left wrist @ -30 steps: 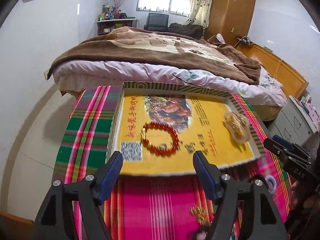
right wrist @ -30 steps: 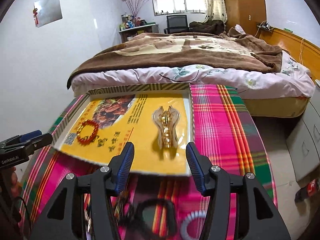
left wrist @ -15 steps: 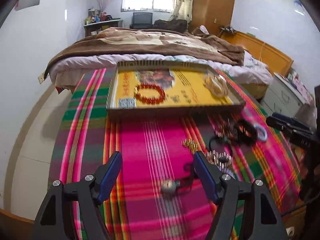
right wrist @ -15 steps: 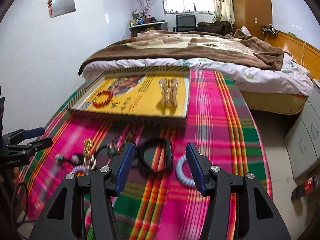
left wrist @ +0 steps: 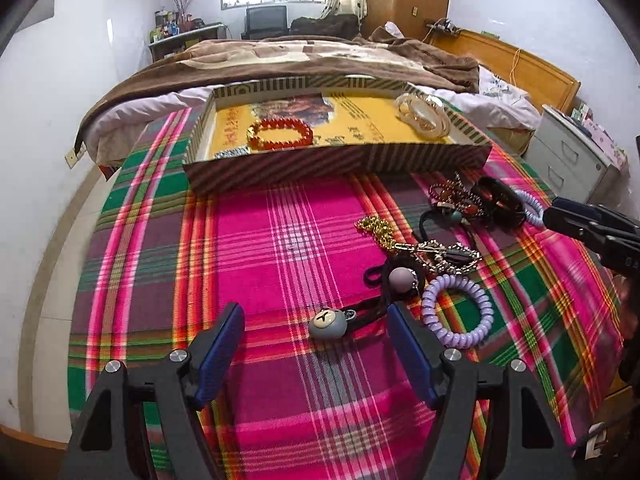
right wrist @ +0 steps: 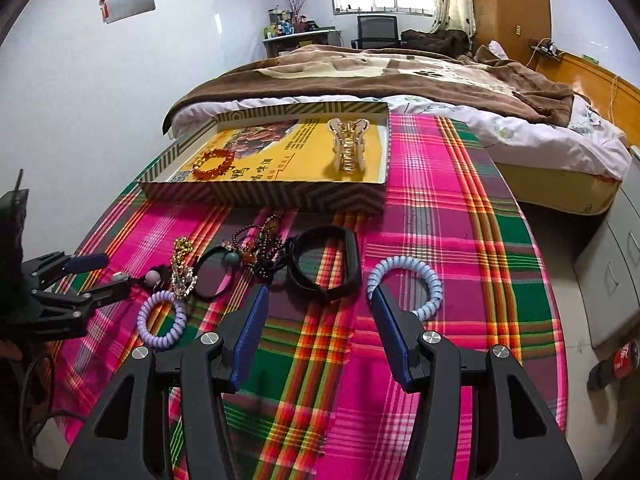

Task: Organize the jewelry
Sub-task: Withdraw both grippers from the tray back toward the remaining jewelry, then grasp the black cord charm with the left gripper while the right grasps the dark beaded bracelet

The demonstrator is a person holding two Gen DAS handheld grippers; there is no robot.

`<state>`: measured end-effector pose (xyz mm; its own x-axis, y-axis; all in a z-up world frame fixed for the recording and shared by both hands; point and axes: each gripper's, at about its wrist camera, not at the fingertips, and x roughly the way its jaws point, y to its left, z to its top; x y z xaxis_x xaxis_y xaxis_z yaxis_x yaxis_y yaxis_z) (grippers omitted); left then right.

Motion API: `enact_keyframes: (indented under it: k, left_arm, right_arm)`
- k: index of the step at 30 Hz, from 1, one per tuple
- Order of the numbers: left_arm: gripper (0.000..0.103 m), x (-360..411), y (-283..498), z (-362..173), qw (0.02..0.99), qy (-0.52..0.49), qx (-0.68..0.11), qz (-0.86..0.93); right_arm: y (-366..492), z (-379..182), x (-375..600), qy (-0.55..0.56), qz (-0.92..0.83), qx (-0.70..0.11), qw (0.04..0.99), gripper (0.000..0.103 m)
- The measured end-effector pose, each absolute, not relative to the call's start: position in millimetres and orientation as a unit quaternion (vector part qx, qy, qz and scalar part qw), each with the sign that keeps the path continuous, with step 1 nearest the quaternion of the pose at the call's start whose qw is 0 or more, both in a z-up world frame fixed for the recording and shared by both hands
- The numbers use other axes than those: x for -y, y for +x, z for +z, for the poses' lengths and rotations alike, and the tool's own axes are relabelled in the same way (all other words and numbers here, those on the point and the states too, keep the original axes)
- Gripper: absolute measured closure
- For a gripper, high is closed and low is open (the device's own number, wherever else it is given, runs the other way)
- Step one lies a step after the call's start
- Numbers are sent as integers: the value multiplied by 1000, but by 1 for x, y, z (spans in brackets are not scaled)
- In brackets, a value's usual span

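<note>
A shallow striped box (left wrist: 340,162) (right wrist: 260,196) at the far side of the plaid table holds a red bead bracelet (left wrist: 280,134) (right wrist: 213,163) and a gold hair claw (left wrist: 420,116) (right wrist: 349,148). Loose pieces lie in front of it: a grey bear hair tie (left wrist: 327,323), a purple coil band (left wrist: 458,316) (right wrist: 162,318), a gold chain (left wrist: 376,230), a black band (right wrist: 324,262) and a pale blue coil band (right wrist: 406,286). My left gripper (left wrist: 316,354) is open and empty, just behind the bear tie. My right gripper (right wrist: 318,328) is open and empty, between the black band and the blue coil.
The table carries a pink, green and red plaid cloth (left wrist: 280,248). A bed with a brown blanket (left wrist: 300,56) stands right behind the table. A grey drawer cabinet (left wrist: 576,156) stands at the right. A white wall (left wrist: 48,120) is at the left.
Both grippers have pulled back from over the box toward the near side of the table and dropped lower. The loose jewelry has come into view in front of them. Both stay open.
</note>
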<state>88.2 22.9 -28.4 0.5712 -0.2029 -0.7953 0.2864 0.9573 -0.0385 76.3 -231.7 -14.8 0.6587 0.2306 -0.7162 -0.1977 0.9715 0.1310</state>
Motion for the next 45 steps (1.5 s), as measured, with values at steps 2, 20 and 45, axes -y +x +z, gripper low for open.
enact_keyframes:
  k: [2, 20, 45]
  left_arm:
    - [30, -22, 93, -32, 884, 50, -444, -138]
    - [77, -2, 100, -33, 882, 87, -432, -167]
    - [97, -72, 95, -27, 903, -30, -420, -84]
  right_arm:
    - [76, -15, 231, 20, 118, -396, 910, 49]
    - [83, -20, 230, 22, 113, -403, 908, 49]
    - [106, -17, 186, -35, 181, -393, 901, 52]
